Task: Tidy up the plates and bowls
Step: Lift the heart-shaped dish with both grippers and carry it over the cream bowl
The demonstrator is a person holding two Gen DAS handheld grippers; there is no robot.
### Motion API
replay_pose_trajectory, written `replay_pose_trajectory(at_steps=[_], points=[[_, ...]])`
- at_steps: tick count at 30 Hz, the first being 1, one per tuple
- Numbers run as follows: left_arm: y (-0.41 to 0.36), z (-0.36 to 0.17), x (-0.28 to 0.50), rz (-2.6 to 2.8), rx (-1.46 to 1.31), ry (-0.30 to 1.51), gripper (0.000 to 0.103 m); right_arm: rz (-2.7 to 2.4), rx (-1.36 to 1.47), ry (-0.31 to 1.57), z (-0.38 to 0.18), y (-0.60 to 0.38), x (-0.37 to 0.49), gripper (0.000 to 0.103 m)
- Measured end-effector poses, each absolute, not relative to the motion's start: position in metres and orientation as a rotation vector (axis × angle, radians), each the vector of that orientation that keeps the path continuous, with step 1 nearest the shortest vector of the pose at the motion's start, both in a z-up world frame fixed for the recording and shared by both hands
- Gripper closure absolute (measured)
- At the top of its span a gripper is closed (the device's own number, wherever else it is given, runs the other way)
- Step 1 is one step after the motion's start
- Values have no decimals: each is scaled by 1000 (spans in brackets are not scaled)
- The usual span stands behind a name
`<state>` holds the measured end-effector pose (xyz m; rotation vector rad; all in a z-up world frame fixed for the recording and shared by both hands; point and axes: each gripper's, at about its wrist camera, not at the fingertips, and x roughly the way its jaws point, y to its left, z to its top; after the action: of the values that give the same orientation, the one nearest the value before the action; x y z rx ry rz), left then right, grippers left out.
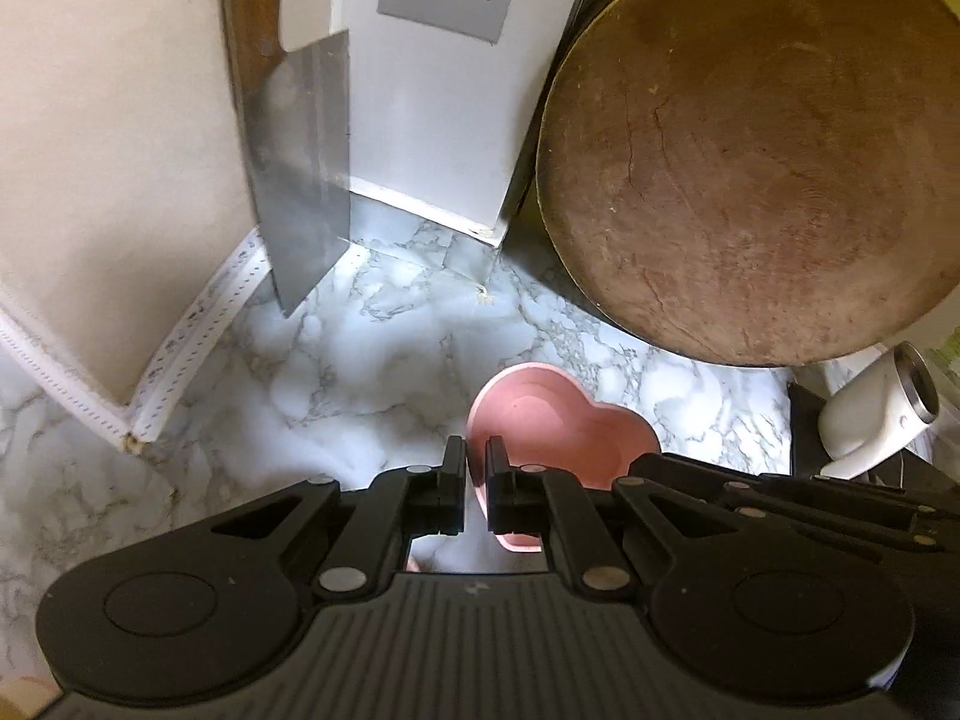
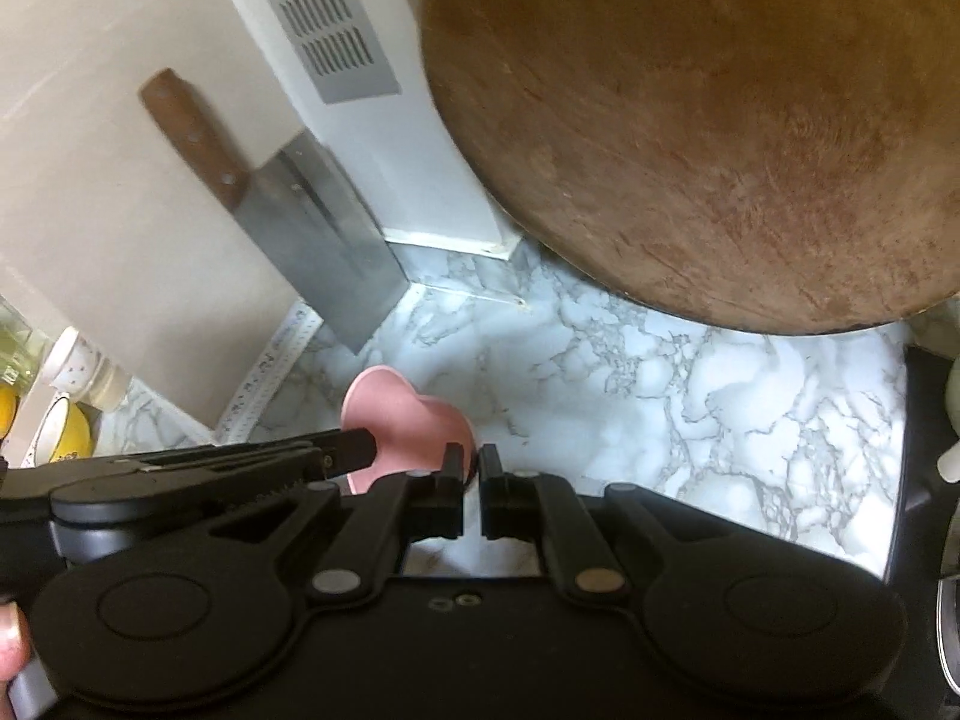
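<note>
Both grippers, left (image 1: 476,468) and right (image 2: 472,471), pinch opposite rims of the pink heart-shaped bowl (image 1: 558,420); bare marble counter (image 2: 690,408) lies beyond.

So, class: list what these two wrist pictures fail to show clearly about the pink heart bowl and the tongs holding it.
- Pink heart bowl: near half hidden, left view, behind the left tongs.
- Bowl's inside: unseen in right view, behind the right tongs.
- Whether it rests on the marble counter: cannot tell.
</note>
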<state>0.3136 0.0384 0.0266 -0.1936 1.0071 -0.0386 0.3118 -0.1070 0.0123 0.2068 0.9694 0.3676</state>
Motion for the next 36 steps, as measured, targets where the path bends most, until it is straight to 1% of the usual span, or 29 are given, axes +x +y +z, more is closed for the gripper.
replay_pose_trajectory(at_steps=[14,27,36], points=[[101,48,237,29,-188,991,98,477,185,983,26,-55,249,98],[182,40,155,169,-222,987,98,619,141,1016,22,27,197,98],[228,38,117,232,-254,995,98,693,100,1054,17,75,171,98]])
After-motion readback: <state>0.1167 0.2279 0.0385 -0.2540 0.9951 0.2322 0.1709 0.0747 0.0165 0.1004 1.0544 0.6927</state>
